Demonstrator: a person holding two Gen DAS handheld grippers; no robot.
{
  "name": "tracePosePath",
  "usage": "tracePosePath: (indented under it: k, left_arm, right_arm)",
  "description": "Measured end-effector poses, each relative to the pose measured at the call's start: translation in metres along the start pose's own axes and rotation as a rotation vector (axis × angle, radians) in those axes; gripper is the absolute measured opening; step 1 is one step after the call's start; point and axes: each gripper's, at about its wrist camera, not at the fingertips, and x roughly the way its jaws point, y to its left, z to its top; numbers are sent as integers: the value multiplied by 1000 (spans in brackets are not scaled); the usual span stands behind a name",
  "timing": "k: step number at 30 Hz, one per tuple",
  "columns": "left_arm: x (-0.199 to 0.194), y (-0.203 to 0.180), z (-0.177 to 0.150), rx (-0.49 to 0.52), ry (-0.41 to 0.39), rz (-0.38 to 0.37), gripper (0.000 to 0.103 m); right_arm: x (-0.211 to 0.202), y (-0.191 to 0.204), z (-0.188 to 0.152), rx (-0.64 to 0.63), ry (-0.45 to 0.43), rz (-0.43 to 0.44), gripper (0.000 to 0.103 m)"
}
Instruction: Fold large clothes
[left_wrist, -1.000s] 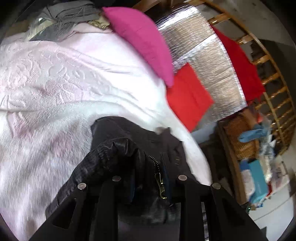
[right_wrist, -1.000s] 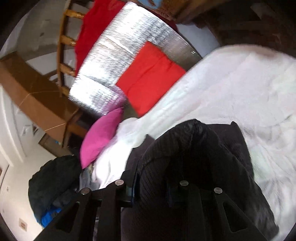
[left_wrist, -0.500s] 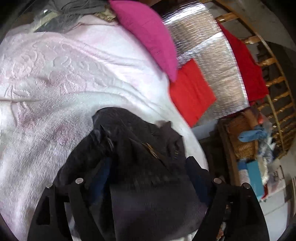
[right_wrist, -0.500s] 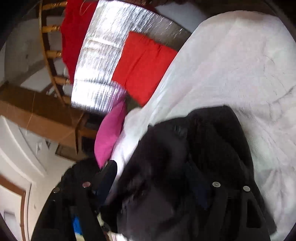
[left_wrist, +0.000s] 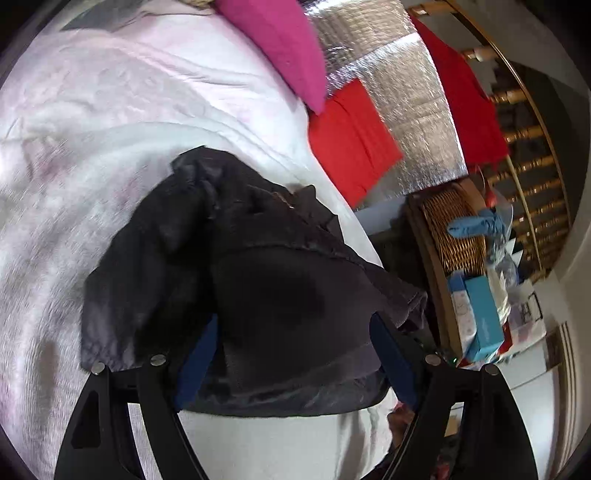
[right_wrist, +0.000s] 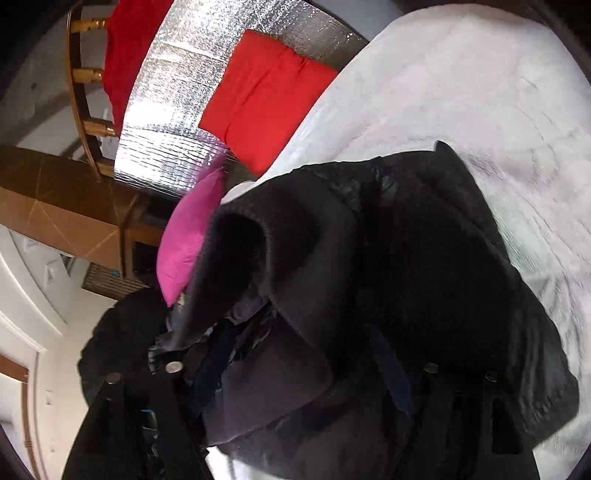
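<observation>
1. Left wrist view: you are looking along your left gripper (left_wrist: 295, 354), whose two black fingers are standing wide apart with blue inner pads showing. A black jacket (left_wrist: 236, 258) is lying bunched on a pale pink-white bedspread (left_wrist: 92, 129), near the bed's right edge, and its near hem is draping loosely between the spread fingers; nothing is clamping it. The bundle is looking roughly halfway folded: layers are overlapping, but edges are lying uneven, so squaring and a further fold are likely remaining. Its long axis is running from the gripper away toward a magenta pillow (left_wrist: 280, 48) at the far end.

2. Right wrist view: your right gripper (right_wrist: 295, 373) is also standing with its fingers well apart, and jacket cloth is lying over and between them, unclamped as far as you can judge. A ribbed dark cuff or collar (right_wrist: 240, 251) is curling up open at the left. Here the jacket's length is pointing away toward the far bed edge, near a red cushion (right_wrist: 266, 96).
</observation>
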Motion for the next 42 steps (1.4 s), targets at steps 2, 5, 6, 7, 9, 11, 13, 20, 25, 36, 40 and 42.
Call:
tracePosePath:
  k: [2, 5, 6, 7, 9, 11, 13, 20, 25, 36, 40, 42]
  left_arm:
    - [7, -7, 0, 28, 5, -7, 50]
    - [19, -23, 8, 76, -8, -34, 34]
    - [21, -28, 16, 77, -22, -54, 34]
    - [21, -32, 26, 71, -52, -79, 34]
    - [20, -31, 41, 45, -132, -98, 52]
    - [17, -18, 50, -31, -224, -48, 89]
    - [13, -2, 49, -126, -289, 16, 94]
    - [-1, -5, 41, -111, -267, 101, 94]
    - [-7, -8, 30, -45, -254, 259, 94]
    - [-7, 1, 0, 37, -146, 545, 89]
    - [11, -5, -3, 92, -104, 551, 45]
    - [18, -9, -1, 123, -109, 543, 30]
  right_arm:
    - [9, 10, 4, -55, 4, -38, 35]
    - [12, 12, 8, -75, -20, -4, 35]
    - [11, 14, 11, -74, -30, 29, 35]
    - [9, 16, 16, -75, -50, 90, 35]
    - [5, 18, 25, -55, -103, 197, 35]
    - [4, 10, 29, -4, -142, 249, 67]
    - [6, -2, 31, 63, -147, 242, 102]
    - [-28, -31, 42, 68, -221, 145, 102]
    - [-48, -41, 50, 39, -242, 9, 101]
    - [-40, -49, 40, -74, -122, -225, 101]
    - [-16, -47, 31, -133, -29, -304, 84]
    - [-1, -48, 27, -157, 30, -341, 63]
